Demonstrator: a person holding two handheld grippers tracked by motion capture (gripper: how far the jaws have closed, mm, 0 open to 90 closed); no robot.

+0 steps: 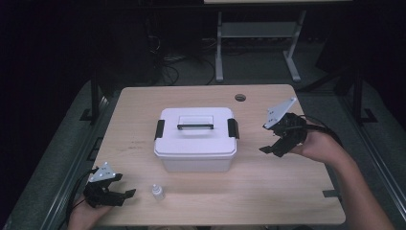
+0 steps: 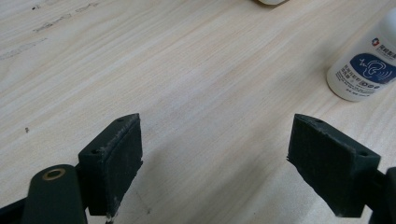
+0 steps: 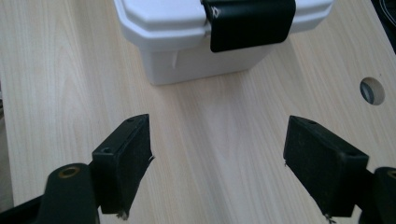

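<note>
Clearly both tongs are spread and empty; the left tongs (image 1: 125, 194) could topple the small bottle (image 1: 158, 192) just ahead, while the right tongs (image 1: 269, 149) may slip off the box latch (image 3: 252, 22).

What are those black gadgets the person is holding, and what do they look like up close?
Each is a hand-held gripper: the left gripper and right gripper are black, with two blocky flat-faced jaws. A grey three-cornered plate, dotted with small holes, tops each one, and a black cable trails back. The forearms are bare, with no sleeves showing.
</note>
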